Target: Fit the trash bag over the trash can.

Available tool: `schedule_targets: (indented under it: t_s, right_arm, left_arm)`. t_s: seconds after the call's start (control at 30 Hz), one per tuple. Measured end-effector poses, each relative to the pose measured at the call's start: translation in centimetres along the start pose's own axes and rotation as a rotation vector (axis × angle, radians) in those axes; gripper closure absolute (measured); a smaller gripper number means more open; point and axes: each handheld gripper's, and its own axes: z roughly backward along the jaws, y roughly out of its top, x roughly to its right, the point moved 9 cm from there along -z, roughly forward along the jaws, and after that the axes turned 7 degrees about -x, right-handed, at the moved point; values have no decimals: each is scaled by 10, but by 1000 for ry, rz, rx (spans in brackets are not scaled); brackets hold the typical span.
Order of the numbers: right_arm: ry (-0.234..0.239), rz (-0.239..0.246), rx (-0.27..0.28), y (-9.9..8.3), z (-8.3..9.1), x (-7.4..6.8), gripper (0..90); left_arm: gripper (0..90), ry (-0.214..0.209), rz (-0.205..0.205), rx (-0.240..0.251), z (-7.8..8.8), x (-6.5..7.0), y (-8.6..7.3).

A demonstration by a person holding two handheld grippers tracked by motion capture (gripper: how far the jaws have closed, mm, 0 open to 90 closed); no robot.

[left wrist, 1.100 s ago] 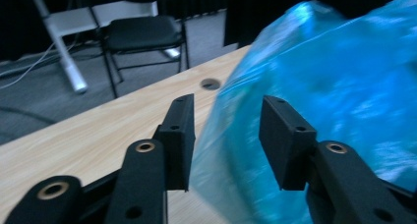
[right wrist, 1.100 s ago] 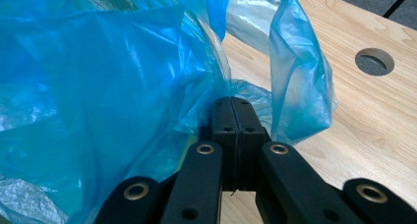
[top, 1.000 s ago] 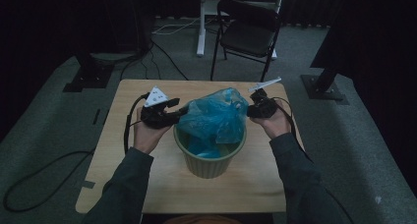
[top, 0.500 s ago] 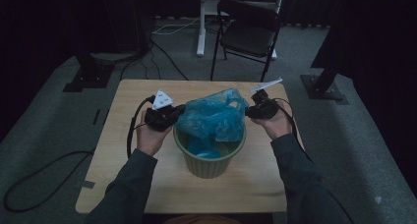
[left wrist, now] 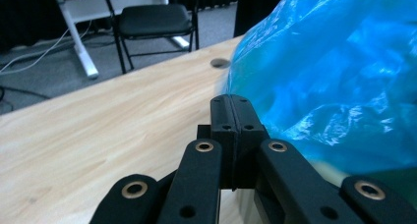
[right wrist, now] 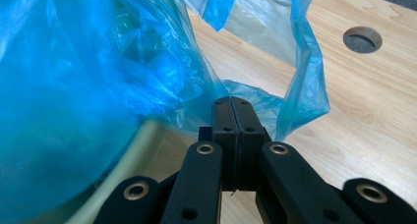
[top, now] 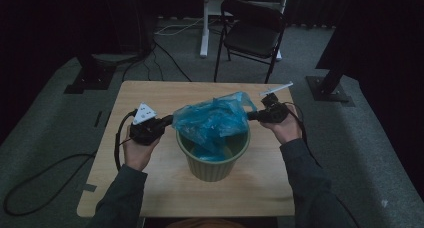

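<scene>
Your left gripper and right gripper flank the green bin at the middle of the wooden table. Each has its jaws closed, apparently pinching an edge of the blue plastic bag, probably so you can spread the mouth over the rim. The bag is thin, translucent and crumpled; it sits half inside the bin, its upper part bunched above the rim.
</scene>
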Motion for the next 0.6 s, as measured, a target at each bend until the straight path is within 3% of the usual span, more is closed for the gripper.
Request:
schedule_targets:
  t_s: [0.17, 0.3, 0.37, 0.4, 0.43, 0.6]
  right_arm:
    - [5, -15, -15, -6, -2, 1, 900]
    - [7, -15, -12, -9, -1, 1, 892]
    - [-4, -21, 14, -7, 4, 2, 808]
    - [-4, -21, 14, -7, 4, 2, 808]
    - [3, -25, 54, -5, 13, 1, 742]
    - [16, -19, 126, -1, 31, -3, 692]
  left_arm:
    - [900, -1, 6, -22, -4, -2, -11]
    - [898, -28, 0, -14, -5, 2, -12]
    - [890, -36, -11, -14, -4, 6, -12]
    - [886, -36, -11, -14, -4, 6, -12]
    - [883, -40, -15, -13, -5, 8, -12]
    - [876, -49, -14, -13, -6, 10, -11]
